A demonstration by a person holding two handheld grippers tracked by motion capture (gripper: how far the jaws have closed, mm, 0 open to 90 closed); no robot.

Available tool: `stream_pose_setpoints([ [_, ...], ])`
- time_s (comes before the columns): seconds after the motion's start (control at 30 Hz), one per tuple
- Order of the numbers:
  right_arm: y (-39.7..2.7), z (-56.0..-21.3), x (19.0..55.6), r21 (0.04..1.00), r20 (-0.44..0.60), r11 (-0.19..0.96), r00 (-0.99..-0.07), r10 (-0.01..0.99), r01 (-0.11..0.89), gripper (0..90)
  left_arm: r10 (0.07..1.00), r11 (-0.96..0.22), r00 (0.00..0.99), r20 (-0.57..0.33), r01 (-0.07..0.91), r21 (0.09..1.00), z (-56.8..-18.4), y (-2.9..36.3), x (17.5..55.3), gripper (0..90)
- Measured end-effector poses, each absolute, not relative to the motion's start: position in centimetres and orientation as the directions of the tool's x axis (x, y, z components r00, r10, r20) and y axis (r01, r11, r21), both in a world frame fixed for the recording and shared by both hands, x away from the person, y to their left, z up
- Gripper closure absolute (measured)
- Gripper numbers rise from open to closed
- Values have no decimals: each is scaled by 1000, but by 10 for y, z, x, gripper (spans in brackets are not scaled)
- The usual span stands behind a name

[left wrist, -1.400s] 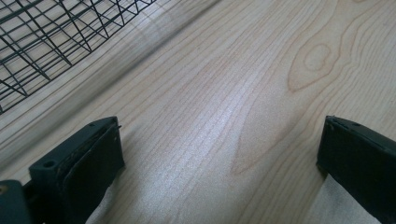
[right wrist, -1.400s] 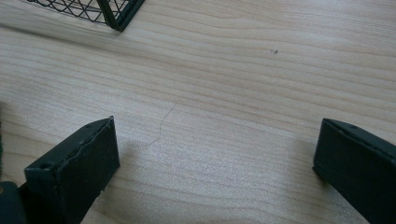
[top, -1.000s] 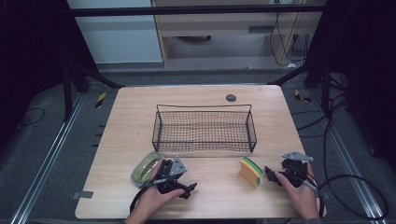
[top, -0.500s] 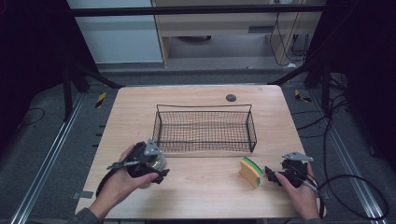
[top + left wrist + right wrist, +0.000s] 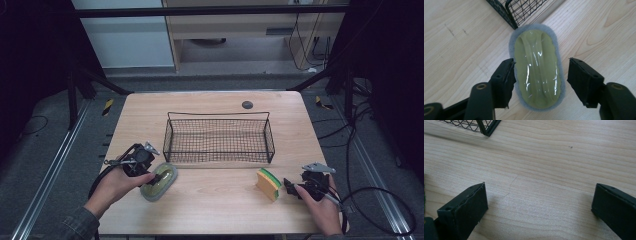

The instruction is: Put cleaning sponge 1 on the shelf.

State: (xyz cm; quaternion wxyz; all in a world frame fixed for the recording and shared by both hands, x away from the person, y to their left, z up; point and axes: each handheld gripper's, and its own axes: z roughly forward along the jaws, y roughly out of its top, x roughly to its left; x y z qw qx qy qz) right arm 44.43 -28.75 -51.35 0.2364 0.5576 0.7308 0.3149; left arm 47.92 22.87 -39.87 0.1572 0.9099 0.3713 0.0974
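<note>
Two grippers work our wooden table (image 5: 210,200), where the wire basket (image 5: 220,137) stands mid-table. Our left gripper (image 5: 540,75) straddles the green scrubber pad (image 5: 536,72), lying flat just beside the basket's corner; its jaws have just been closing, one touching, one apart. We should centre before squeezing. Our right gripper (image 5: 539,202) gapes empty near the yellow sponge (image 5: 268,183).

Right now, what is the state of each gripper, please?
Left gripper: has been closing around the green scrubber pad; right finger not yet touching.
Right gripper: open, holding nothing, over bare table.
</note>
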Motion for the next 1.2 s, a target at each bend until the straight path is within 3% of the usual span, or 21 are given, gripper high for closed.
stream_pose_setpoints([
  [0.47,-288,-514,444,724,5,181,-267,964,666,5,711,-683,703,21,683,260,-418,223,493,507],
  [1.2,-288,-514,444,723,4,183,-270,963,666,5,714,-681,700,-9,698,222,-428,224,498,699],
])
